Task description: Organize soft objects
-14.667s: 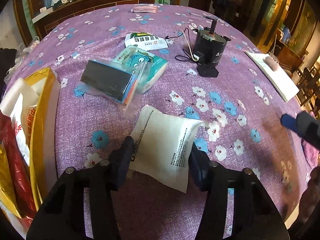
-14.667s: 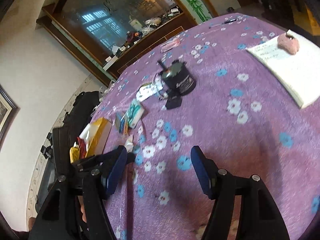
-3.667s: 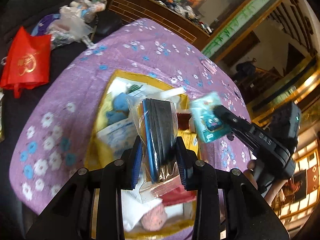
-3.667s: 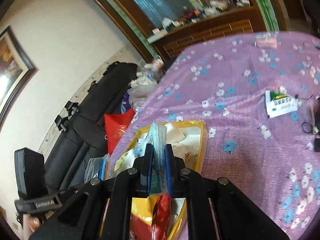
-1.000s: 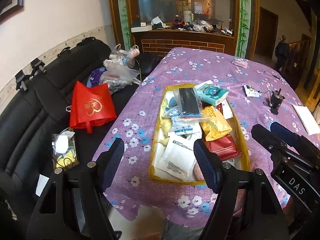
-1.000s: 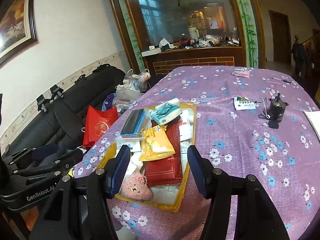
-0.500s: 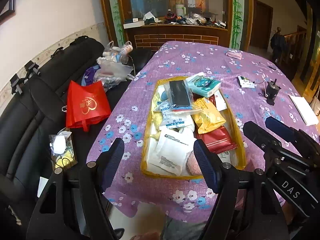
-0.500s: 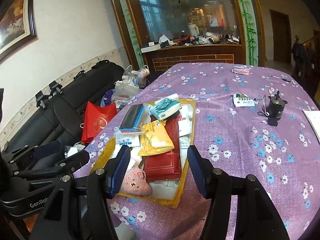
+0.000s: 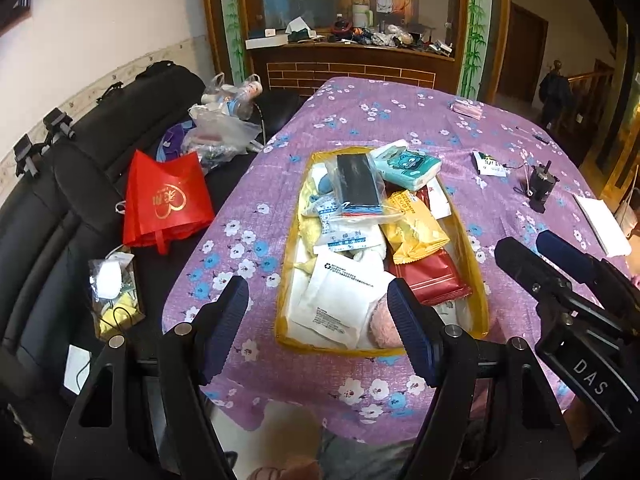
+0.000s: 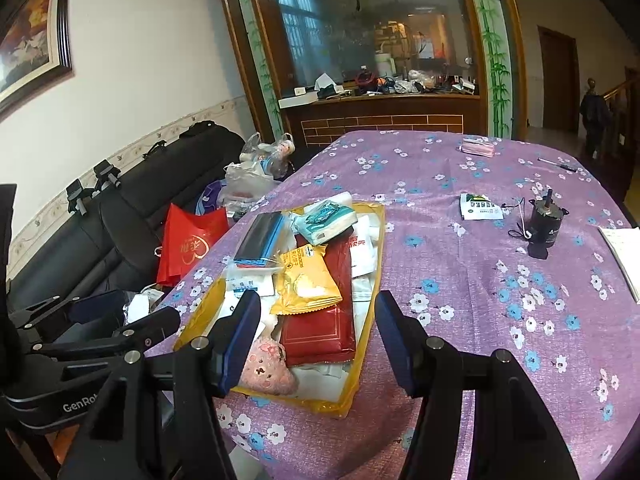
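Observation:
A yellow-rimmed tray (image 9: 476, 280) (image 10: 368, 280) on the purple floral table holds the soft items: a white pouch (image 9: 340, 300), a teal tissue pack (image 9: 406, 164) (image 10: 326, 218), a black pack in a clear bag (image 9: 356, 180) (image 10: 258, 238), a yellow packet (image 9: 416, 228) (image 10: 306, 280), a red packet (image 9: 426, 276) (image 10: 318, 328) and a pink plush (image 10: 266, 368). My left gripper (image 9: 318, 322) is open and empty, held back above the tray's near end. My right gripper (image 10: 318, 326) is open and empty, to the right of the left one, also above the tray.
A black motor with a cord (image 9: 540, 184) (image 10: 544, 228), a green-white sachet (image 10: 480, 206), a pink packet (image 10: 478, 148), a pen (image 10: 558, 164) and a white notepad (image 9: 604, 224) lie on the table. A black sofa (image 9: 60, 200) with a red bag (image 9: 166, 200) stands left.
Both grippers have let go of their packs, which now lie in the tray, and have pulled back and up. In the last half second the view has hardly shifted.

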`<state>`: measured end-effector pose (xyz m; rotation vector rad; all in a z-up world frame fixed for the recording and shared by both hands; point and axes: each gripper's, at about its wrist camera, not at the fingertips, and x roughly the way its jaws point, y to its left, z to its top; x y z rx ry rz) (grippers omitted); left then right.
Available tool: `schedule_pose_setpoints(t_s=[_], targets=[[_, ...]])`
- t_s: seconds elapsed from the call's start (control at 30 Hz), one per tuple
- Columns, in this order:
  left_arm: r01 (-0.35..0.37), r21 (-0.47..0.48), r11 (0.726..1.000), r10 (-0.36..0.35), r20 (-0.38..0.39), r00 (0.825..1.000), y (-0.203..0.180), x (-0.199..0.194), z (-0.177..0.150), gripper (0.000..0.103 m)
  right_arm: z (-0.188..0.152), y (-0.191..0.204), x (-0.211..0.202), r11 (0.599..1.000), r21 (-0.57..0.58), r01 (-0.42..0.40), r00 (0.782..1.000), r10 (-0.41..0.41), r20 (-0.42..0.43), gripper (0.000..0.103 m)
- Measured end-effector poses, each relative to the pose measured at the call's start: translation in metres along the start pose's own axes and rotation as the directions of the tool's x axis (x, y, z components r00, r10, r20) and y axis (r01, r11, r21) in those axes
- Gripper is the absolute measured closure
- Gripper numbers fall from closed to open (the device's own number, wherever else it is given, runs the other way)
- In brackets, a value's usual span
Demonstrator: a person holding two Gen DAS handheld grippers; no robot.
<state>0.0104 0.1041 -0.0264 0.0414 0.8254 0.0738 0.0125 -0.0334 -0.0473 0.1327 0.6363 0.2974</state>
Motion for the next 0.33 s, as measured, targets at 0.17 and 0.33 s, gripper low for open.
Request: schedule_pose_setpoints(t_s=[0.17, 0.33], targets=[[0.001, 0.008, 1.000, -0.001, -0.013, 1.000, -0.0041, 0.0037, -0.0030, 0.030, -0.0014, -0.0018, 0.0004, 1.000, 0.007, 0.008, 1.000, -0.008, 0.002, 0.044], [0.003, 0.028, 1.000, -0.004, 0.022, 1.000, -0.0092, -0.0001, -0.0051, 0.030, -0.0035, -0.0043, -0.0005, 1.000, 0.013, 0.010, 1.000, -0.010, 0.000, 0.044]])
